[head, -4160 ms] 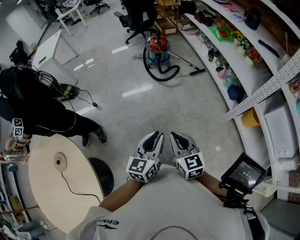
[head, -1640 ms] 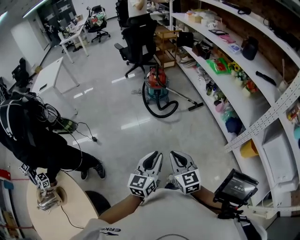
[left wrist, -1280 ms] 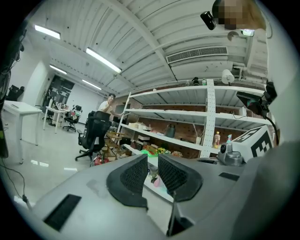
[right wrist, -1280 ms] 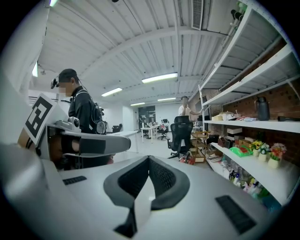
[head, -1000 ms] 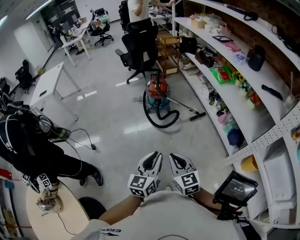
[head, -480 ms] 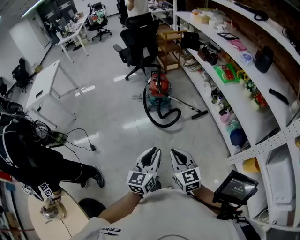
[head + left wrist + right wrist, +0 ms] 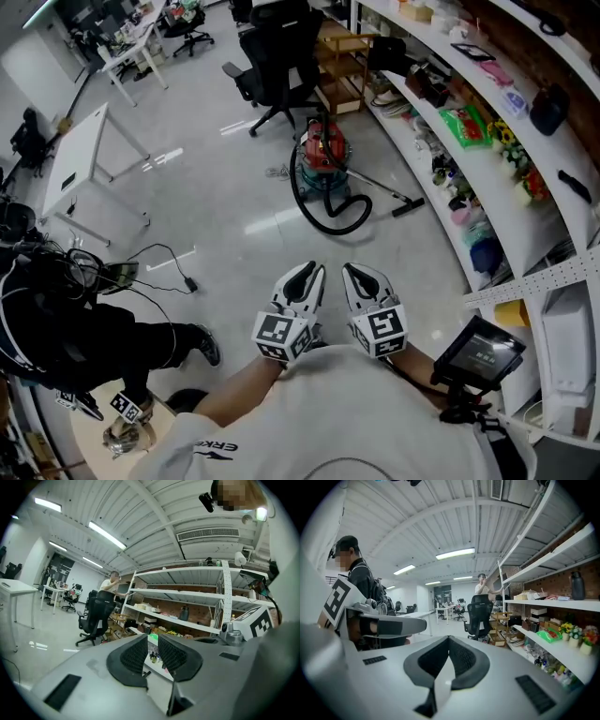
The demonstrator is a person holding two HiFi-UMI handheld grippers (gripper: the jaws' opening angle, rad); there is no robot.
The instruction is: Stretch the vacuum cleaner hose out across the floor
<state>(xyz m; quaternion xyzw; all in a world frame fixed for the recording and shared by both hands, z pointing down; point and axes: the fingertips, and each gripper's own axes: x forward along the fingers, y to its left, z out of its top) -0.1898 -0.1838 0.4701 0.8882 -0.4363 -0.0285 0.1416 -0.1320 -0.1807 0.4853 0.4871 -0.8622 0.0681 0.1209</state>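
Observation:
The vacuum cleaner (image 7: 321, 157), red on top with a teal body, stands on the floor far ahead of me, beside the shelves. Its black hose (image 7: 330, 214) lies curled in a loop in front of it. A thin wand runs right to the floor head (image 7: 409, 205). Both grippers are held close to my chest, well short of the hose. My left gripper (image 7: 306, 274) (image 7: 153, 651) has a narrow gap between its pads and nothing in it. My right gripper (image 7: 358, 274) (image 7: 447, 645) is shut and empty.
A black office chair (image 7: 277, 39) stands behind the vacuum. Curved white shelves (image 7: 487, 141) full of items run along the right. A white desk (image 7: 77, 159) and a floor cable (image 7: 176, 270) are at left, near a person in black (image 7: 66, 328). A small screen (image 7: 484, 351) is by my right arm.
The head view has shifted, so the vacuum sits a little nearer and the person in black lower left. Both grippers keep their place and their jaws.

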